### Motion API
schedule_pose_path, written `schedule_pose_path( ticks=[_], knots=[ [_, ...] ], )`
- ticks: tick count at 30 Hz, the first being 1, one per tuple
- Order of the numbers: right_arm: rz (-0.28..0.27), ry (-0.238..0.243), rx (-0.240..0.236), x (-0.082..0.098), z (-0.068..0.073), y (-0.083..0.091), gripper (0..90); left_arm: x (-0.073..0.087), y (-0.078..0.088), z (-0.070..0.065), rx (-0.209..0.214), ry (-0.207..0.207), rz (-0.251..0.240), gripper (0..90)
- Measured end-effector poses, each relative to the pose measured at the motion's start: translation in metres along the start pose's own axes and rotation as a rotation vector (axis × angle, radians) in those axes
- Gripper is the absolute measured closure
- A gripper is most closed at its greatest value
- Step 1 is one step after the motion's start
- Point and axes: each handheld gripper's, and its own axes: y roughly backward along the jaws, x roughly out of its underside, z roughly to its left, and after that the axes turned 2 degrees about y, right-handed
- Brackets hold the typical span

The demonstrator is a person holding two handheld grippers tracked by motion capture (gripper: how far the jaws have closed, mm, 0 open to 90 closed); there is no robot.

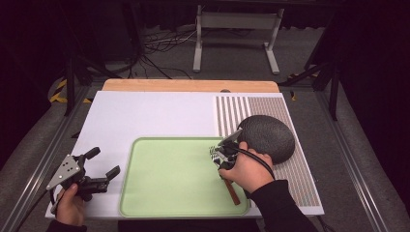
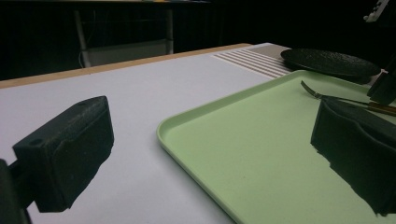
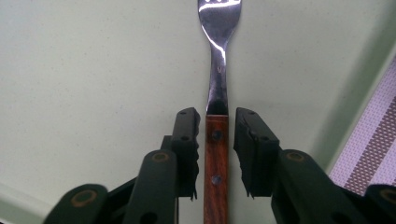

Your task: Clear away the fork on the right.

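The right gripper (image 3: 219, 154) has its jaws parted beside the fork (image 3: 217, 140), which lies on the green tray (image 1: 159, 193): placing looks done, only withdrawal remaining. The left gripper (image 1: 104, 169) waits open. The dark plate (image 1: 268, 137) sits beyond.

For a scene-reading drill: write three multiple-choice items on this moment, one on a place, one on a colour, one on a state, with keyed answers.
1. Where does the fork lie?
A. on the tray
B. on the dark plate
C. on the bare white board

2. What colour is the tray?
A. blue
B. light green
C. red

3. How do the right gripper fingers stand at the fork's wooden handle?
A. far above it
B. clamped tight on the tines
C. either side of it, a gap on one side

Answers: 1 A, green surface lies under the whole fork; 2 B, plain in the high view; 3 C, a gap shows beside one finger.
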Motion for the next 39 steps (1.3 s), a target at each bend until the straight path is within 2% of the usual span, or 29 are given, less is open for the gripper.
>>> schedule_pose_path(
  ticks=[3,5,6,8,9,10,12,13,14,15,16,19,23,25,30,33,35,39],
  knots=[
    [-0.029,0.023,-0.004,0.000,-0.001,0.002,63.5,0.000,0.000,0.000,0.000,0.000,0.000,0.0],
    [-0.049,0.051,-0.010,0.000,-0.002,0.004,55.6,0.000,0.000,0.000,0.000,0.002,-0.003,0.0],
    [-0.083,0.084,-0.015,-0.001,-0.003,0.004,50.4,0.000,0.000,0.000,0.000,0.003,-0.003,0.0],
    [-0.126,0.118,-0.034,-0.002,-0.005,0.005,41.1,0.000,0.000,0.000,0.001,0.003,-0.001,0.0],
    [-0.126,0.118,-0.034,-0.002,-0.005,0.005,41.1,0.000,0.000,0.000,0.001,0.003,-0.001,0.1],
    [-0.188,0.160,-0.067,-0.003,-0.006,0.006,34.4,0.000,0.000,0.000,0.000,0.003,-0.004,0.0],
    [-0.221,0.183,-0.076,-0.004,-0.006,0.008,32.2,0.000,0.000,0.000,0.000,0.003,-0.008,0.0],
    [-0.221,0.183,-0.076,-0.004,-0.006,0.008,32.2,0.000,0.000,0.000,0.000,0.003,-0.008,0.0],
    [-0.265,0.226,-0.076,-0.006,-0.006,0.008,27.6,0.000,0.000,0.000,0.001,0.002,-0.004,0.0],
    [-0.265,0.226,-0.076,-0.006,-0.006,0.008,27.6,0.000,0.000,0.000,0.001,0.002,-0.004,0.1],
    [-0.291,0.248,-0.073,-0.007,-0.006,0.008,27.1,0.000,0.000,0.000,0.002,0.003,-0.003,0.1],
    [-0.340,0.280,-0.064,-0.010,-0.006,0.008,27.3,0.000,0.000,0.000,0.001,0.002,-0.004,0.0],
    [-0.411,0.283,-0.115,-0.015,-0.005,0.008,30.2,0.000,0.000,0.000,0.002,0.002,-0.002,0.0],
    [-0.433,0.298,-0.125,-0.018,-0.005,0.006,31.5,0.000,0.000,0.000,0.002,0.002,-0.002,0.0],
    [-0.453,0.319,-0.153,-0.024,-0.005,0.000,39.3,0.000,0.000,0.000,0.002,0.002,-0.005,0.0],
    [-0.447,0.325,-0.163,-0.027,-0.004,-0.004,47.7,0.000,0.000,0.000,0.003,0.002,-0.003,0.0],
    [-0.447,0.340,-0.149,-0.029,-0.004,-0.007,52.2,0.000,0.000,0.000,0.004,0.001,-0.002,0.0],
    [-0.434,0.347,-0.164,-0.034,-0.004,-0.013,62.1,0.000,0.000,0.000,0.003,0.002,-0.005,0.1]
  ],
)
